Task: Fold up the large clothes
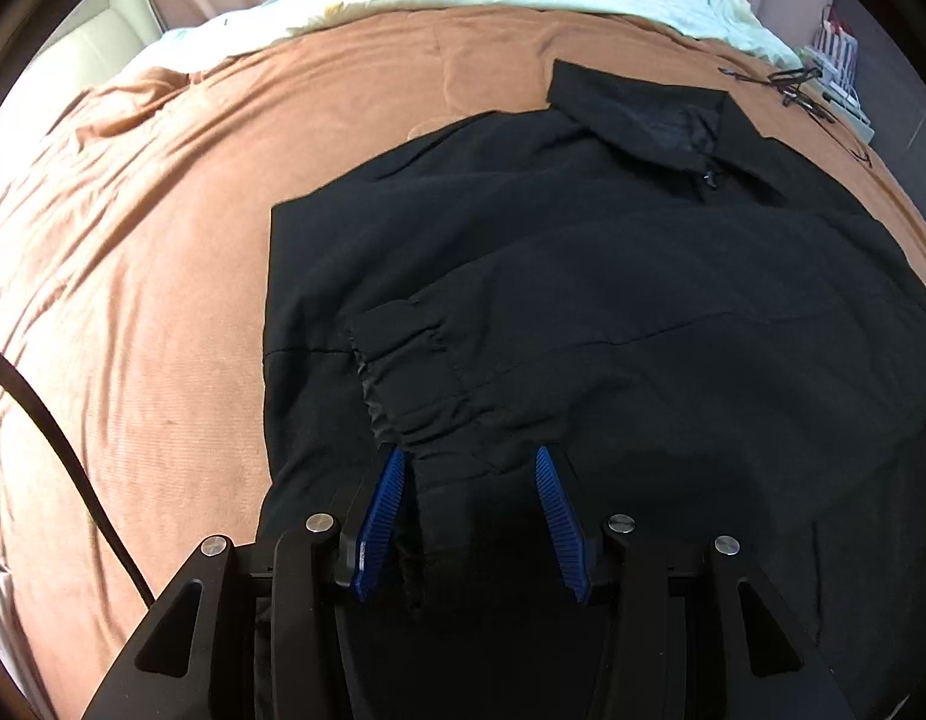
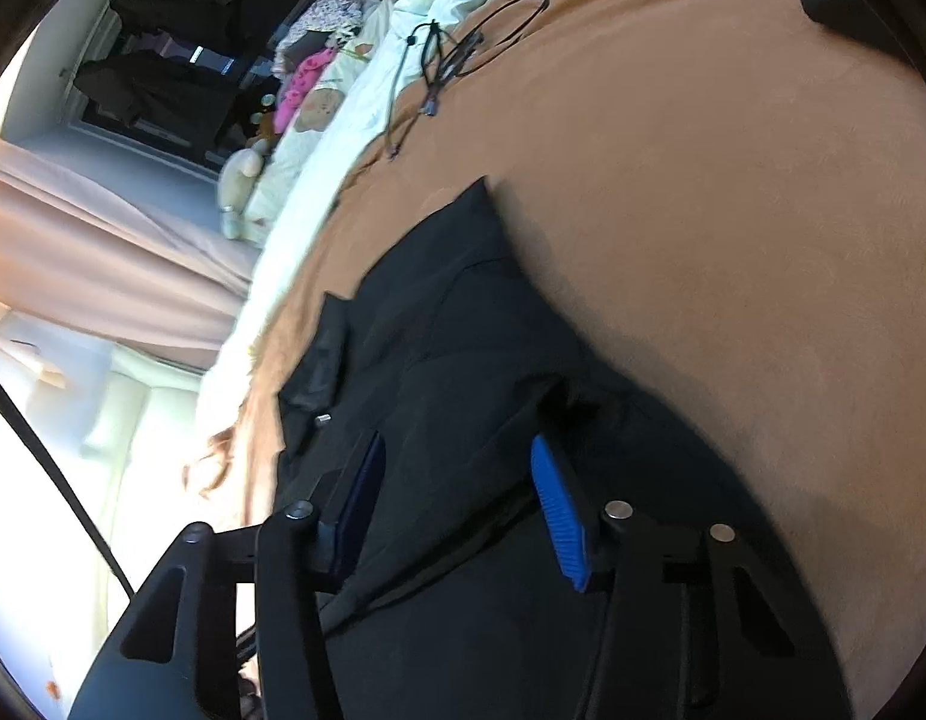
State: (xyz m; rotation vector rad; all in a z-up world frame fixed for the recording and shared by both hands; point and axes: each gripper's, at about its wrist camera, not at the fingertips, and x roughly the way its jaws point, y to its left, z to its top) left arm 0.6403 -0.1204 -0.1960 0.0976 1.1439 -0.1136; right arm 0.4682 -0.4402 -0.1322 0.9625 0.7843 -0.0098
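Black jacket (image 1: 583,300) lies spread on the bed's brown blanket (image 1: 163,240), its collar (image 1: 643,120) at the far end and one sleeve folded across the body, the elastic cuff (image 1: 403,378) lying on top of the jacket. Left gripper (image 1: 469,468) hovers over the jacket's near part just behind the cuff, jaws wide apart with nothing between the blue pads (image 1: 382,510). Right gripper (image 2: 457,462) is also low over the jacket (image 2: 463,360), jaws wide, holding nothing. Beyond the jacket's collar end, thin black cables (image 2: 457,48) lie on the blanket (image 2: 733,210) beside a white sheet (image 2: 319,192).
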